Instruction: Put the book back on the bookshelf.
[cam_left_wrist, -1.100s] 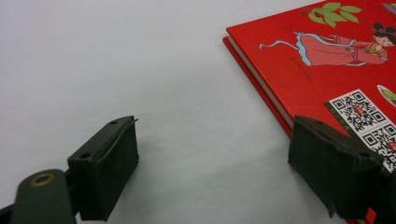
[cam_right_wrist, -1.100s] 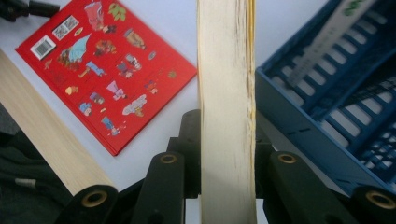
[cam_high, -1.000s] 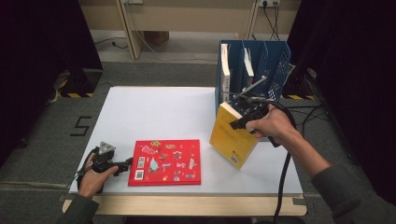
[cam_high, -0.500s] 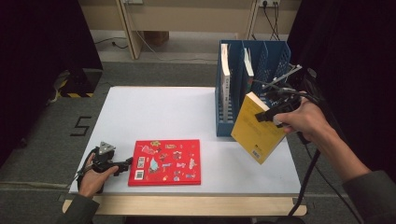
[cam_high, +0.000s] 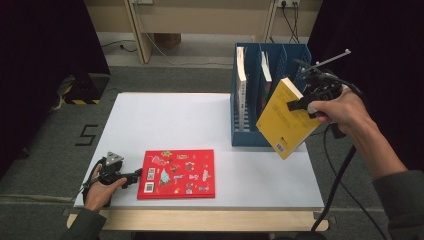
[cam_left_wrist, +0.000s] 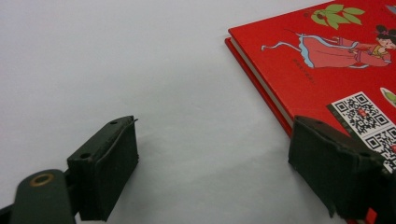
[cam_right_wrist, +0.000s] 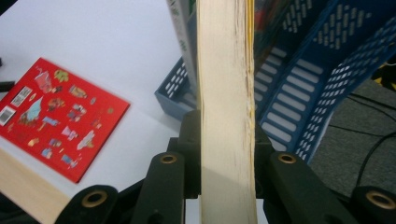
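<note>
White tabletop (cam_high: 165, 125) stands on a grey carpet floor, and at its right back part is a blue perforated plastic file rack (cam_high: 287, 55) with some upright books (cam_high: 242, 87) inside. Right gripper (cam_high: 306, 102) pinches a thick yellow paperback book (cam_high: 282, 120) by its page edge; the book hangs tilted in the air, just in front of the rack. Left gripper (cam_left_wrist: 212, 172) rests on the table with its jaws spread, one jaw over the corner of a flat red picture book (cam_high: 177, 172).
</note>
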